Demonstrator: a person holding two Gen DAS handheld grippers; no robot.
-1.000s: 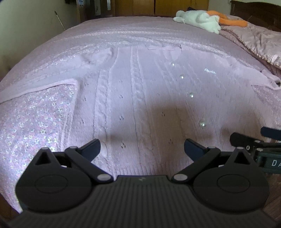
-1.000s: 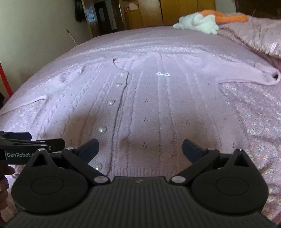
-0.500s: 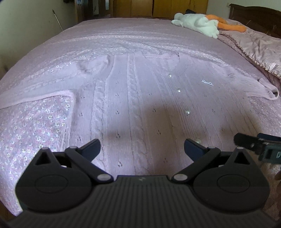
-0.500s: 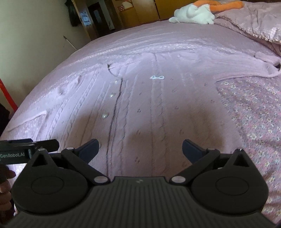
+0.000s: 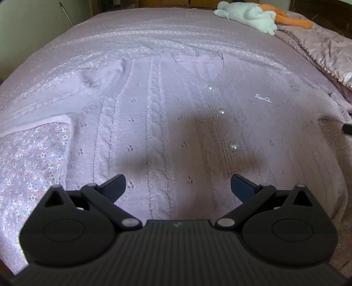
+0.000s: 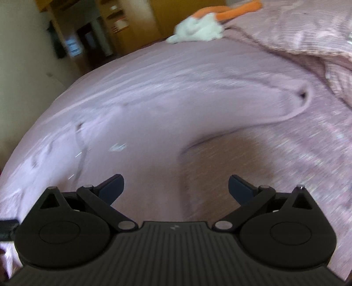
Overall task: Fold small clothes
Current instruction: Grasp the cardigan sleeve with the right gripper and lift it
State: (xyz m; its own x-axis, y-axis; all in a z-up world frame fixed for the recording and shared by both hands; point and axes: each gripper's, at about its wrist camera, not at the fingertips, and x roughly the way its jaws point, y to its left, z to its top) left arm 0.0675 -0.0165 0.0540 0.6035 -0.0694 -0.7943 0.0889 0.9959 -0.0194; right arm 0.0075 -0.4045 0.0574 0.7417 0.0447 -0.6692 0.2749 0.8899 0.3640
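1. Bedroom setting: you are working over a bed [image 5: 154, 28] covered in a pinkish bedspread with a small floral print [image 5: 28, 158], with wooden cupboards [image 6: 136, 24] at the far wall.
2. Your left gripper [image 5: 177, 187] hangs just above the lower middle of the garment with its fingers spread wide apart, nothing between them; whether the tips touch the knit cannot be told.
3. Your right gripper [image 6: 175, 187] is likewise spread wide and empty, over the garment's right side near where the sleeve begins; this view is motion-blurred.
4. Spread flat, front up, the pink cable-knit cardigan [image 5: 158, 123] lies on the bedspread, with vertical cable ribs, tiny eyelet clusters and a row of round pearly buttons [image 5: 234, 145] running up to the V neckline.
5. A small glittery bow motif [image 5: 263, 98] sits on the chest beside the buttons.
6. Its right sleeve [image 6: 253, 110] curves outward, the cuff opening showing as a dark hole.
7. Farthest off, a white plush toy with orange parts [image 5: 253, 15] rests beside a rumpled pink quilt [image 5: 319, 46].
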